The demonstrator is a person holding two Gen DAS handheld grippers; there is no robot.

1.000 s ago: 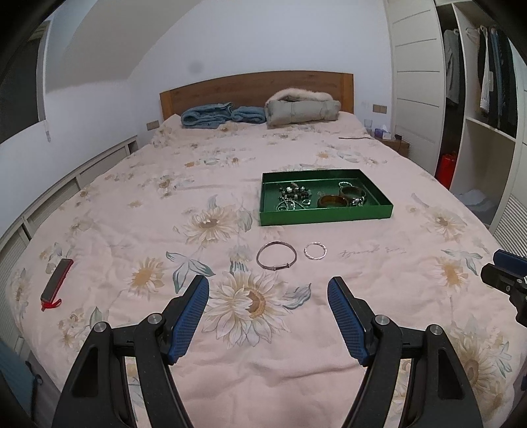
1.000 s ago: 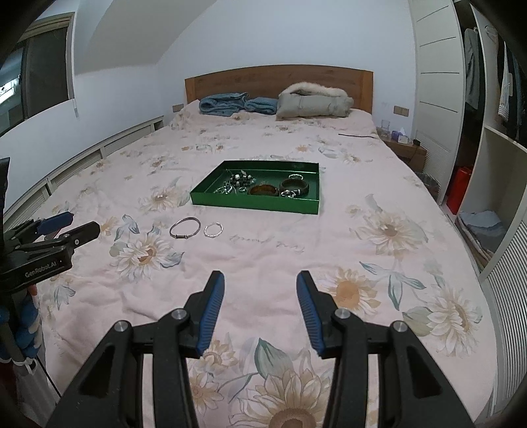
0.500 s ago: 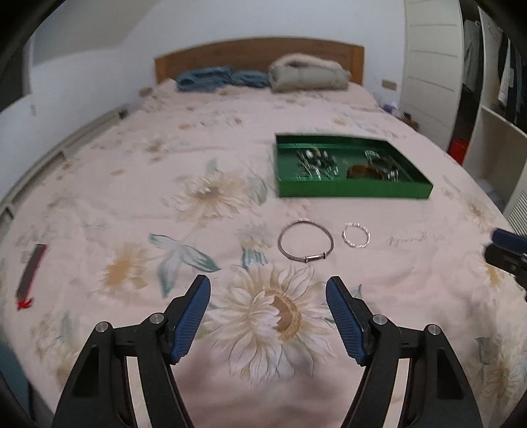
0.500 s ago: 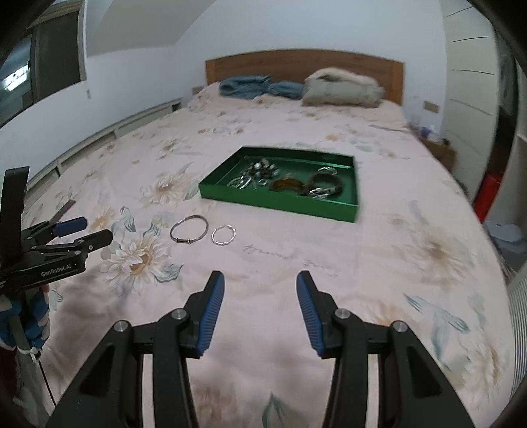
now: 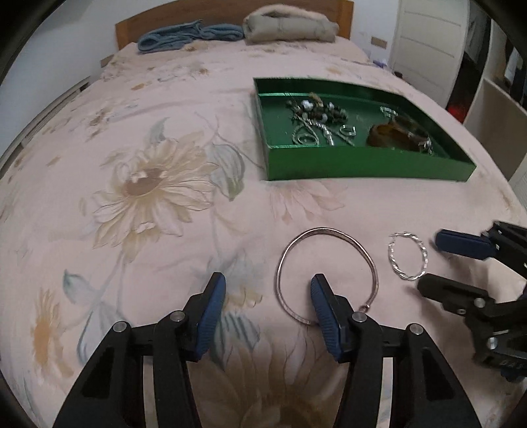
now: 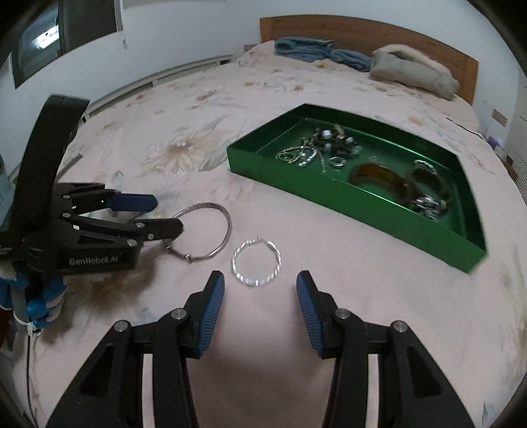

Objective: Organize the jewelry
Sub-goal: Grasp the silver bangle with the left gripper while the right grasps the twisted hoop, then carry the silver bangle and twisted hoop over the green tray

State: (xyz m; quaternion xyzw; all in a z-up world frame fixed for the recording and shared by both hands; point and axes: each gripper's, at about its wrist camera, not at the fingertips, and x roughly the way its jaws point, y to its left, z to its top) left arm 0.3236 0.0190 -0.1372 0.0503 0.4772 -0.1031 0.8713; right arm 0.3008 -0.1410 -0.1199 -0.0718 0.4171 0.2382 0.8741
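Note:
A thin silver bangle (image 5: 329,229) (image 6: 228,227) and a small twisted silver ring (image 5: 424,255) (image 6: 278,260) lie on the flowered bedspread in front of a green tray (image 5: 362,168) (image 6: 329,204) that holds several jewelry pieces. My left gripper (image 5: 268,289) (image 6: 168,214) is low over the bangle. Its jaws are closing, with the bangle's left rim between them and the right fingertip inside the loop; the pads do not press it. My right gripper (image 6: 260,283) (image 5: 429,261) stands open, and the ring's near edge lies between its fingertips.
An amber bangle (image 5: 388,135) (image 6: 375,176) lies in the tray's right half. Folded blue cloth (image 5: 184,36) and a beige fur-trimmed coat (image 5: 290,23) lie by the wooden headboard. A gloved hand (image 6: 36,296) holds the left gripper. A wardrobe door (image 5: 428,49) is at the right.
Both grippers have dropped and moved forward to the two rings on the bedspread. The left jaws have narrowed. The right jaws keep the same gap.

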